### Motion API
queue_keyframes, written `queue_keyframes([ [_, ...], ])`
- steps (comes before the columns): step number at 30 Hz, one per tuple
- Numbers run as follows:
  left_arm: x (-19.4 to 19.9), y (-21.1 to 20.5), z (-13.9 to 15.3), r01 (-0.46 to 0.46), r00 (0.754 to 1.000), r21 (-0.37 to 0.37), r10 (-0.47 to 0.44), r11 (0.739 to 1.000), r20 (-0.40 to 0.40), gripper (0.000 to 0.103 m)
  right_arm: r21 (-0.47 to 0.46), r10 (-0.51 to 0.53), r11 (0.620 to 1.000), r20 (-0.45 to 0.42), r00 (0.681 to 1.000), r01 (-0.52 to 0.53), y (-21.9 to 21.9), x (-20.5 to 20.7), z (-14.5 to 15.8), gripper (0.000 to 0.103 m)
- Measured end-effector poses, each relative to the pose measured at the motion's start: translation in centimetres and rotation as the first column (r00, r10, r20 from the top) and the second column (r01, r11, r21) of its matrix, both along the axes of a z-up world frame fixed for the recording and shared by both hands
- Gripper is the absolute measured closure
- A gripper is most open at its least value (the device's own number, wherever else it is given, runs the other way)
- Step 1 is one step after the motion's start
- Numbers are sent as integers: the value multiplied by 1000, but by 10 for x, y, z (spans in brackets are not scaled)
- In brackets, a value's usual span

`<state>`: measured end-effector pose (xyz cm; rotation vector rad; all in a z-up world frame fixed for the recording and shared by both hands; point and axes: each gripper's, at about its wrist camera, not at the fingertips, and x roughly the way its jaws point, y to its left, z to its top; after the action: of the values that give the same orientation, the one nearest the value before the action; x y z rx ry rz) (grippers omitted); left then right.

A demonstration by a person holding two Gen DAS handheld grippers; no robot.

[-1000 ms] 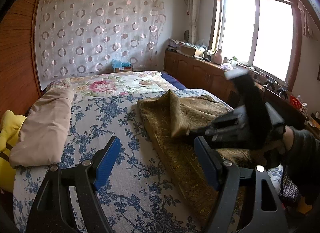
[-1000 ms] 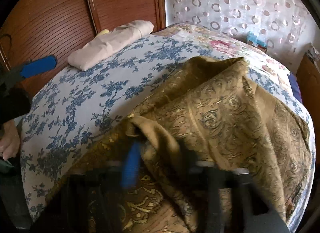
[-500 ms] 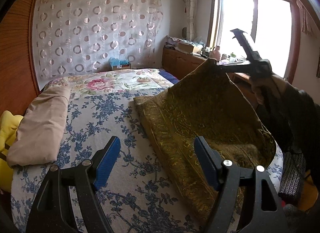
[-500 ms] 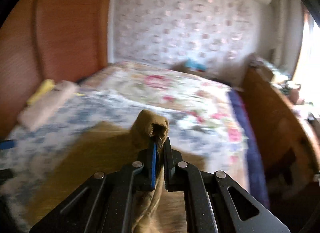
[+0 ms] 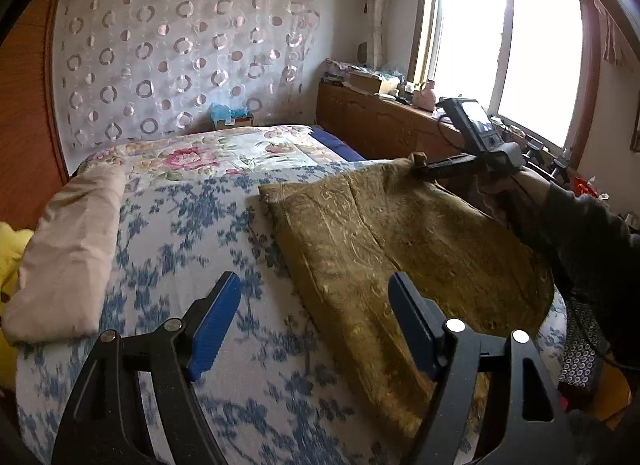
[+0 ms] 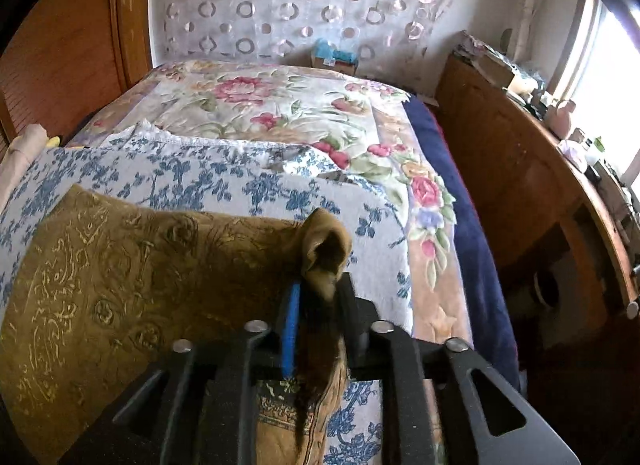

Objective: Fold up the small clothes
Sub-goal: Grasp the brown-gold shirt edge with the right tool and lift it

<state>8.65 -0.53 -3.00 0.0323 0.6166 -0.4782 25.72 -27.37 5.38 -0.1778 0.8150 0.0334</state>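
Daylight is coming through the window point(image 5: 508, 61) onto a bed point(image 5: 168, 233) in blue-flowered cover. Folding is looking barely begun: the brown-gold patterned garment point(image 5: 384, 249) is lying spread on the bed's right side. The right claw point(image 6: 318, 299) is pinching its far corner; the left claw point(image 5: 316, 321) is hanging spread wide and empty. No readable writing is showing.

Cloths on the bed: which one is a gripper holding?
The gold-brown patterned cloth. The right gripper pinches its far corner, while the beige folded cloth lies untouched by the wooden wall, and the left gripper is open, holding nothing.
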Motion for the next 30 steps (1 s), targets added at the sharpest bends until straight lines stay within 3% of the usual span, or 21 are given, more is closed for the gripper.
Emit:
queue_keyframes([
  [1,6,-3,3,5,1000,15,-5,1000,4,26,7,6,1000,3,1000,-6,-10,-1,1,61],
  [10,87,-28,9,71,997,100,-67,992,-44,27,70,78,994,6,997,-79,-33,-9,-16,60],
  [18,165,-47,-11,93,986,101,-77,991,-151,61,92,137,986,10,991,-137,-41,-8,-25,60],
  [30,218,-70,-46,122,961,148,-79,981,-263,62,58,158,985,36,987,-160,-40,-12,-34,59],
])
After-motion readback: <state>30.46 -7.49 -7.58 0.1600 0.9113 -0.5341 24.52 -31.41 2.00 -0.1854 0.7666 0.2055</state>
